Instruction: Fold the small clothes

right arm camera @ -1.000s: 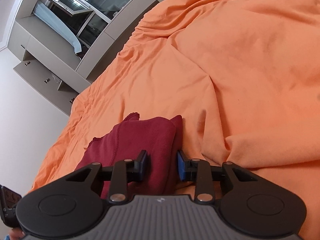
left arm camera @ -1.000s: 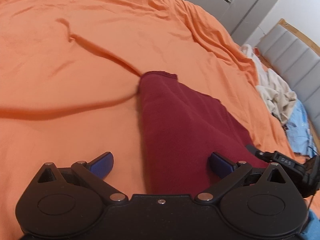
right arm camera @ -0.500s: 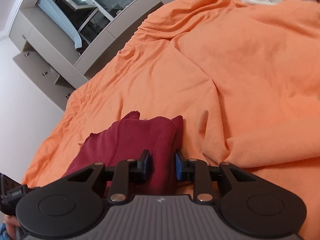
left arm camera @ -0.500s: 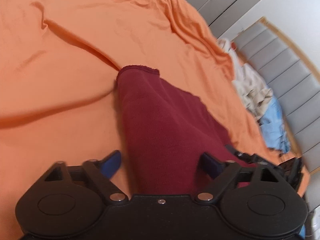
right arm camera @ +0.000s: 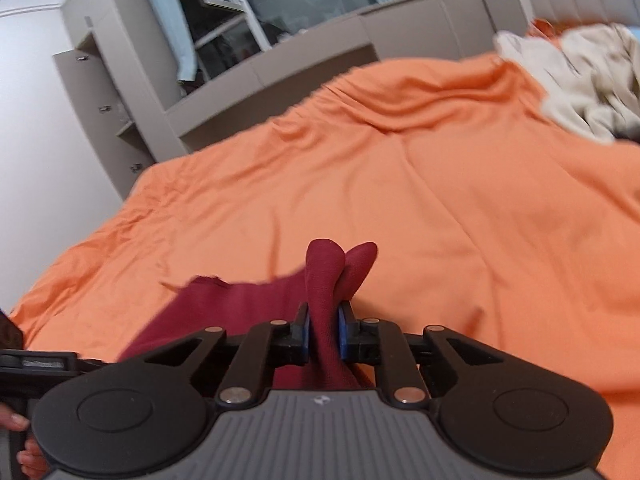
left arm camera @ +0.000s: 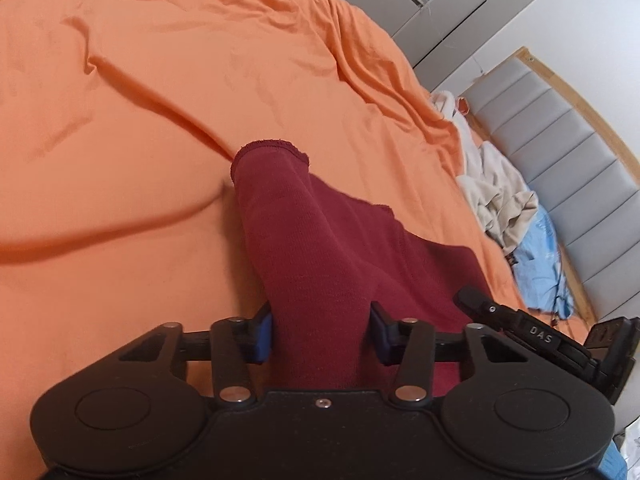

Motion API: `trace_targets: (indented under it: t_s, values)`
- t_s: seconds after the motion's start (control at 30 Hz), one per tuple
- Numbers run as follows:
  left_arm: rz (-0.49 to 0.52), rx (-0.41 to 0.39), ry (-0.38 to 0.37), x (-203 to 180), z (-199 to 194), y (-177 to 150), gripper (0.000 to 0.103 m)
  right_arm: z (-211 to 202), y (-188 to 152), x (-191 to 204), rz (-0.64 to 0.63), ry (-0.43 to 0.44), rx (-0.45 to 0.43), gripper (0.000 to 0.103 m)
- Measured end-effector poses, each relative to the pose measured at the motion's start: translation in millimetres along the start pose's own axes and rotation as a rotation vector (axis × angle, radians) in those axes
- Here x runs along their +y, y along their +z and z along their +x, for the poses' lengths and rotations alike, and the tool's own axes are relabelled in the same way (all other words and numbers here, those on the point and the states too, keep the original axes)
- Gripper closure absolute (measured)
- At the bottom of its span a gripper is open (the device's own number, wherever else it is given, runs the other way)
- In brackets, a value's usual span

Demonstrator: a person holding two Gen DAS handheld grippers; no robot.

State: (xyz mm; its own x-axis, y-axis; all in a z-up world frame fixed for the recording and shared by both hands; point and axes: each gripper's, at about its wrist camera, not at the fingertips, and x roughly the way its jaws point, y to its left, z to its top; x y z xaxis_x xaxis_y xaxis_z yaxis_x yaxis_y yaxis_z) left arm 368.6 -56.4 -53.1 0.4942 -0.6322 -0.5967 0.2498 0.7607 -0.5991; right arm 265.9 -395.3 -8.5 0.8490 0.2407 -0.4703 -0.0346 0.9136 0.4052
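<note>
Left view only: letters "DAS" on the right gripper (left arm camera: 472, 304), lower right; blue cloth (left arm camera: 540, 256) at right edge.
Right view only: window (right arm camera: 280, 12), top.
Left gripper (left arm camera: 320, 334): closing, garment (left arm camera: 320, 248) between its fingers, frame centre.
Right gripper (right arm camera: 323, 330): closing, pinching a garment (right arm camera: 320, 280) fold, on orange bed (right arm camera: 440, 200).

My left gripper (left arm camera: 320, 334), wide open a second ago, is closing around the maroon garment (left arm camera: 320, 248); my right gripper (right arm camera: 323, 330) is closing too, pinching a bunched fold and lifting it up off the orange bedspread (right arm camera: 460, 208)
</note>
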Motion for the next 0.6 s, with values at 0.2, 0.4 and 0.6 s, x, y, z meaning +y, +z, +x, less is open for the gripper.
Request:
trace_targets:
  t_s: [0.2,0.4,0.6]
  values:
    - [-0.010,-0.045,-0.029,-2.9,-17.8,2.9,0.064,0.9,13.5,41.5,-0.042,0.080,-0.032,0.088]
    - [0.005,-0.152,0.012,0.0,-57.6,17.7,0.064,35.3,23.5,71.5,-0.005,0.177,-0.033,0.089]
    - [-0.065,-0.265,0.079,30.0,-106.3,32.8,0.064,93.3,30.7,95.0,0.024,0.242,0.019,0.089]
